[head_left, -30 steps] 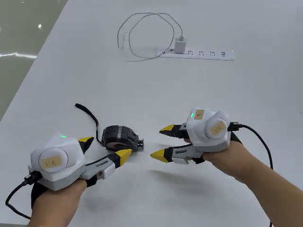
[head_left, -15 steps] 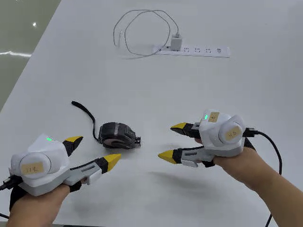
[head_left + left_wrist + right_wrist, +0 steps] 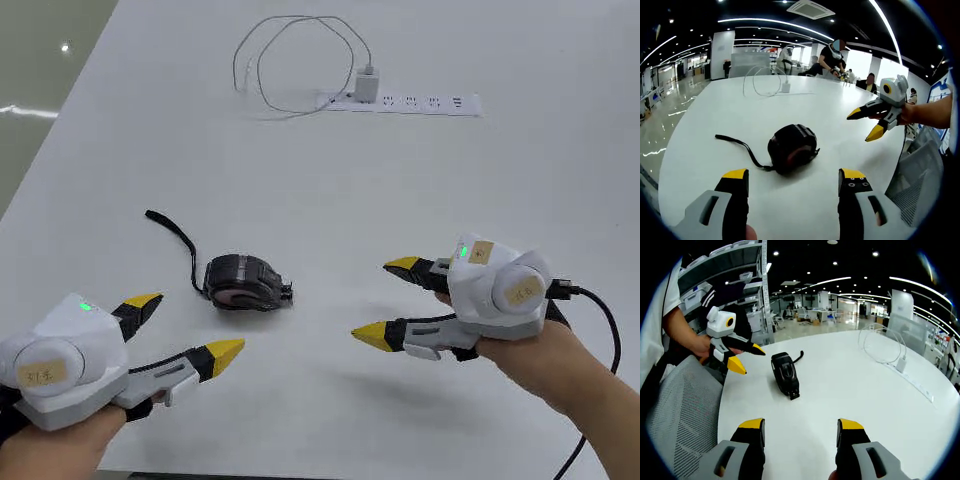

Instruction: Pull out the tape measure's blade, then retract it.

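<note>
Since I drew both back from the tape measure (image 3: 245,283), left claw (image 3: 185,325) and right claw (image 3: 387,299) hang released, jaws spread and empty — item lies on the worktop (image 3: 330,180) between them, untouched.

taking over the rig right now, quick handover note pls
Left gripper: open, empty, just short of the tape measure.
Right gripper: open, empty, on its other side.
Tape measure: lying on the white table, blade fully in, strap trailing away.
Done: no pull visible; nothing is gripped.
Left: hold the case, pull the blade out, let it retract.
</note>
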A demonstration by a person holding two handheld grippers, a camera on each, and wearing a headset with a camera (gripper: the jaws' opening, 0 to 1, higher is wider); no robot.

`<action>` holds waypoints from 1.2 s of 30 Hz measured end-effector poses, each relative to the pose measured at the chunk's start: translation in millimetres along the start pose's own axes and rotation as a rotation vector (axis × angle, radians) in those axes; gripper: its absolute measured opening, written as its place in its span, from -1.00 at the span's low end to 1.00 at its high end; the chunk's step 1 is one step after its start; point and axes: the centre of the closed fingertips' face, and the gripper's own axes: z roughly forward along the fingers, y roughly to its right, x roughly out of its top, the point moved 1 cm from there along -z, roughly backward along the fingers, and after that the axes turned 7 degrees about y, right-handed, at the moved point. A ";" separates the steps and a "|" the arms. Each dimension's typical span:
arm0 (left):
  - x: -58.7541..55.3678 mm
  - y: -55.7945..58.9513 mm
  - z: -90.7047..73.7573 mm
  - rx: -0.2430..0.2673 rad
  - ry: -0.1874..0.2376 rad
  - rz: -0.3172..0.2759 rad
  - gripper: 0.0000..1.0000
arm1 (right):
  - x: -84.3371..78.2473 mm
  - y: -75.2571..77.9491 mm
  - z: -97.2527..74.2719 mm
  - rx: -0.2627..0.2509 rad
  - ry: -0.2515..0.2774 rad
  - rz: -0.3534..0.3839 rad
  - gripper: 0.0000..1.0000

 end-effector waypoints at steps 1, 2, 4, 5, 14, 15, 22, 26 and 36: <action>-0.1 0.0 -0.6 -0.002 -0.001 0.001 0.41 | -1.1 0.2 -1.8 -0.003 -0.001 0.002 0.11; 0.0 -1.0 -1.5 -0.004 -0.001 0.001 0.41 | -2.7 0.9 -4.4 -0.008 -0.002 0.015 0.12; 0.0 -1.1 -2.7 -0.009 -0.001 0.005 0.42 | -3.5 1.9 -8.1 -0.017 0.003 0.022 0.13; -0.3 -0.9 -3.0 -0.013 -0.003 0.006 0.43 | -4.0 1.9 -9.5 -0.020 0.003 0.024 0.13; -3.0 -1.0 -10.3 -0.043 -0.008 0.023 0.47 | -11.9 -3.4 -26.2 -0.044 0.004 0.036 0.23; -2.9 -1.2 -11.2 -0.046 -0.008 0.022 0.48 | -12.6 -3.3 -27.9 -0.048 0.005 0.037 0.25; -4.1 -0.8 -17.5 -0.070 -0.012 0.035 0.53 | -18.1 -2.8 -43.1 -0.075 0.007 0.040 0.35; -3.1 0.6 -20.5 -0.080 -0.005 0.030 0.59 | -20.7 -5.1 -48.6 -0.080 0.007 0.047 0.37; -9.4 3.0 -28.6 -0.103 -0.020 0.044 0.67 | -25.7 -10.1 -63.3 -0.100 0.006 0.056 0.50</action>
